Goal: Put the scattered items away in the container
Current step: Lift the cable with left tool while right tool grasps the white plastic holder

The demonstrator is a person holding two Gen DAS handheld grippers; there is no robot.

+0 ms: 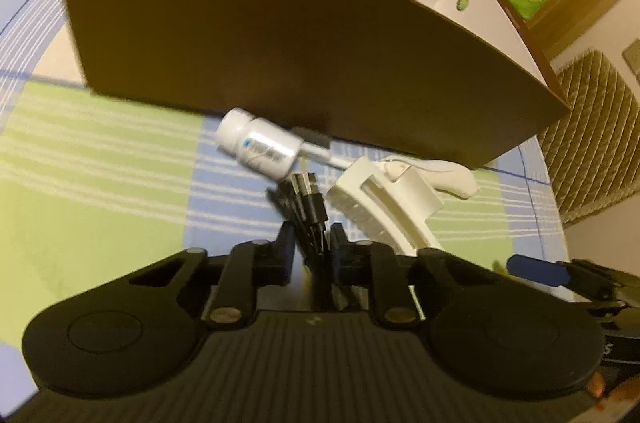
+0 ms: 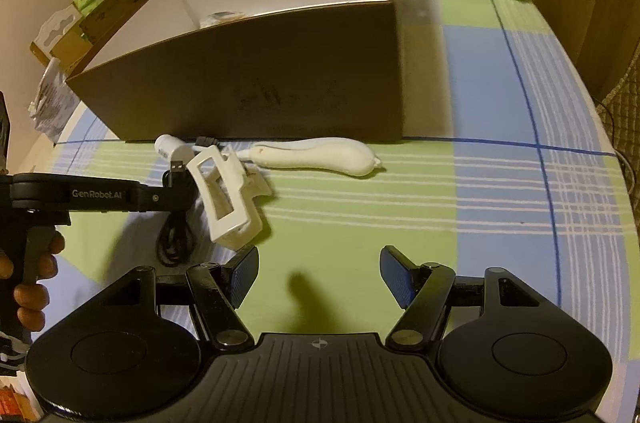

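Beside box [image 1: 280, 35], left tool [image 1: 311, 243] pinching cable [image 1: 310, 205]

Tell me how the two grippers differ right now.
The left gripper is shut on the black USB cable; the right gripper stands open with nothing between its fingers. The left sits among the clutter beside the white hair claw clip; the right hangs over bare tablecloth. Both have blue pads.

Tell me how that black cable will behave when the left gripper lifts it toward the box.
The black cable is a loose coil pinched in the left gripper, so it will likely sag and swing. Its plug ends stick out free and may snag the white clip beside it. It looks light.
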